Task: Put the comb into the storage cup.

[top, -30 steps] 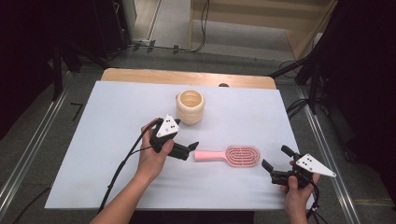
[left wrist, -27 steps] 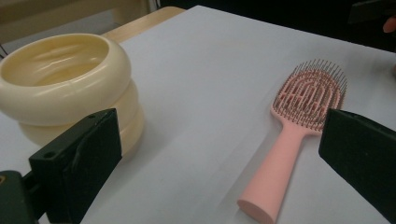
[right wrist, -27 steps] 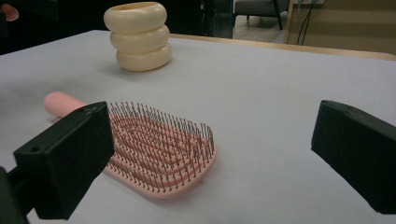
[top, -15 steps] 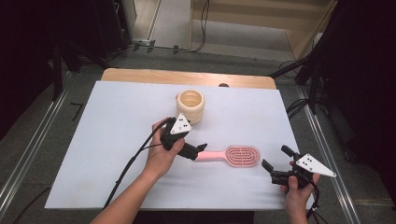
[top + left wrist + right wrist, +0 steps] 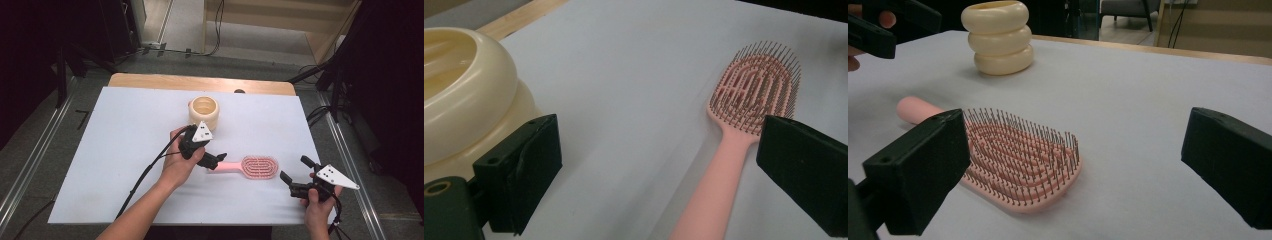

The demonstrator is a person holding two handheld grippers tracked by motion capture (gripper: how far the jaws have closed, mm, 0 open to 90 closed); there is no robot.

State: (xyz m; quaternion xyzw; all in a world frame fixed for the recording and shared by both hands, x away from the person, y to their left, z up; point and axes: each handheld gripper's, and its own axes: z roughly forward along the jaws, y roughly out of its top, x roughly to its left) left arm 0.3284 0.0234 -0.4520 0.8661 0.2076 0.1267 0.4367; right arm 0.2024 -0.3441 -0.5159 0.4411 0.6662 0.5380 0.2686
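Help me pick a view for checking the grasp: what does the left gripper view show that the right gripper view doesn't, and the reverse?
The left gripper view alone shows the brush handle's near stretch running between its own open jaws, which have just been closing a little with the handle not yet gripped. The right gripper view alone shows the left gripper at its top left corner, the whole three-ringed cream cup, and the brush's bristles from the side. Both show the pink hairbrush lying bristles up on the white table, beside the cup.

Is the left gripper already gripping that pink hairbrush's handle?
Apart. In the left gripper view the left gripper has its jaws wide, and the pink hairbrush handle lies between them with white table showing on both sides.
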